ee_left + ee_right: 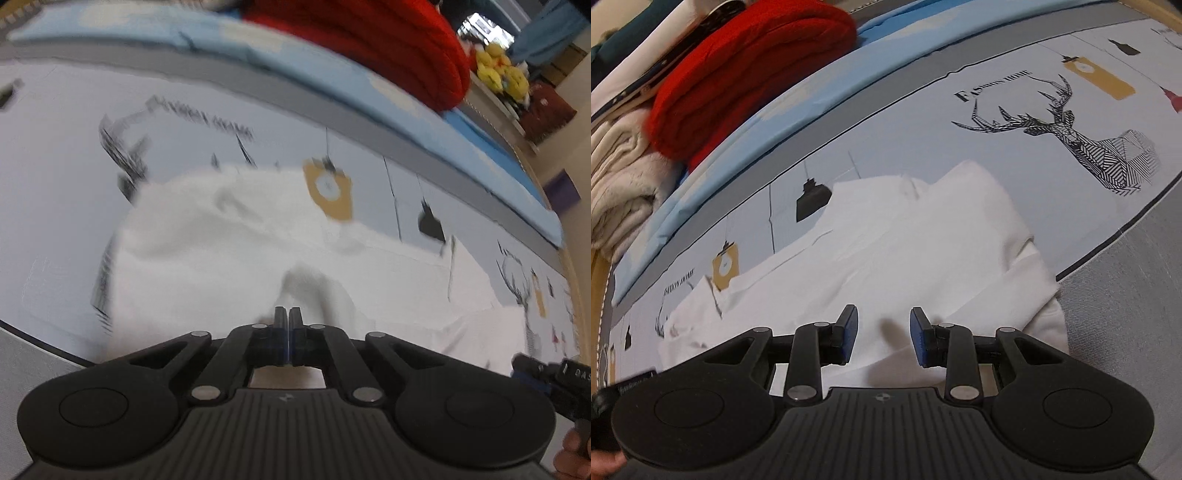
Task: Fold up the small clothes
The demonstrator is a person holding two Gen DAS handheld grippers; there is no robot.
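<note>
Left wrist view, blurred: the left tongs are pressed together, pinching a raised ridge of the white garment, which spreads ahead of them over the printed sheet. Right wrist view: the right tongs stand apart, gripping nothing, low over the garment's near edge; the garment lies flat on the sheet, running forward and leftward from the tongs, a red knit beyond.

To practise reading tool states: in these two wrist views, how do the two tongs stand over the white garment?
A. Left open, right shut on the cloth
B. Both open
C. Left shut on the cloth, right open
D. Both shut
C: the left tongs pinch a raised fold of the white garment, while the right tongs gape above it.
</note>
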